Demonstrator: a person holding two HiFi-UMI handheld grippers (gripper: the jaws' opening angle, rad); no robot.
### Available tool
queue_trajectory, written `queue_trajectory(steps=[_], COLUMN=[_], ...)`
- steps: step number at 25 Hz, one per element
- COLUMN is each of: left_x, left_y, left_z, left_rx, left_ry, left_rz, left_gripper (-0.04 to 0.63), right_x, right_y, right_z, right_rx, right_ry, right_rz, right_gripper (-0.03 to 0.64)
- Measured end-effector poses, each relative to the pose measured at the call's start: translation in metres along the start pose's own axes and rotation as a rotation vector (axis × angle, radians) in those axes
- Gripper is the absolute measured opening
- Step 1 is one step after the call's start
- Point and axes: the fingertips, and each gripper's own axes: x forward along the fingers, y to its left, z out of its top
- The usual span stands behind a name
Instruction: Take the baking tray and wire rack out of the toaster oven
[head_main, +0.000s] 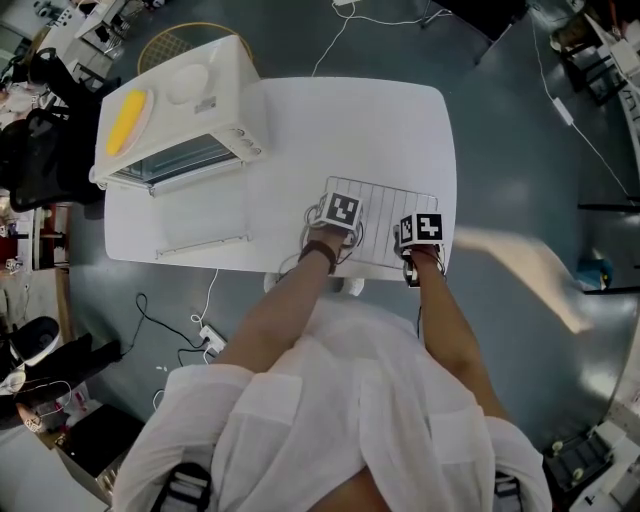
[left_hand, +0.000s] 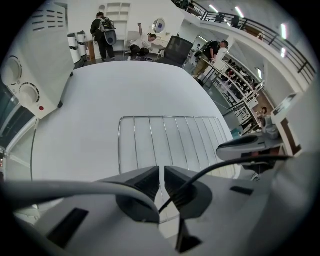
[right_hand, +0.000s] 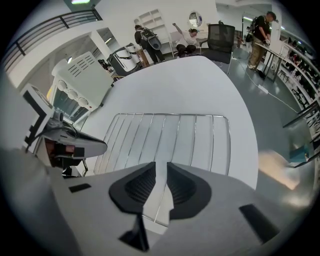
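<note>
The wire rack (head_main: 392, 212) lies flat on the white table (head_main: 340, 130), near its front right corner. My left gripper (head_main: 338, 224) stands steeply over the rack's near left edge. In the left gripper view it (left_hand: 161, 180) is shut on the near rail of the rack (left_hand: 170, 140). My right gripper (head_main: 420, 240) is at the near right edge. In the right gripper view it (right_hand: 161, 182) stands open, the rack's (right_hand: 170, 140) near rail in the gap and the pads off it. A flat pale tray shape (head_main: 200, 240) lies before the oven.
The cream toaster oven (head_main: 185, 100) stands at the table's far left with its glass door (head_main: 170, 160) down. It also shows at the left in both gripper views, as the oven (left_hand: 30, 60) and the oven (right_hand: 80, 80). Cables cross the grey floor (head_main: 520, 150). People stand far behind.
</note>
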Motion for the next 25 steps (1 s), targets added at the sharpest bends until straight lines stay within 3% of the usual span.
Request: queue_trajectory(steps=[8, 11, 15, 18, 20, 25], left_x=[-0.028, -0.045, -0.075, -0.093, -0.109, -0.158], left_y=[0.002, 0.012, 0.014, 0.004, -0.002, -0.003], left_z=[0.028, 0.046, 0.081, 0.087, 0.096, 0.121], left_rx=[-0.036, -0.022, 0.012, -0.014, -0.012, 0.065], left_ry=[-0.135, -0.215, -0.389, -0.439, -0.515, -0.744], left_rz=[-0.016, 0.016, 0.027, -0.037, -0.066, -0.044], left_gripper=[0.018, 0.017, 0.017, 0.017, 0.017, 0.017], right_x=[-0.018, -0.032, -0.057, -0.082, -0.100, -0.135], right_y=[0.004, 0.003, 0.008, 0.017, 0.025, 0.046], right_z=[0.027, 0.044, 0.076, 0.101, 0.114, 0.130], right_rx=[0.002, -0.025, -0.066, -0.111, -0.154, -0.251], right_ry=[-0.110, -0.181, -0.343, -0.512, -0.621, -0.808], right_rz=[0.016, -0.008, -0.011, 0.009, 0.011, 0.023], right_gripper=[0.067, 0.046, 0.005, 0.005, 0.005, 0.005])
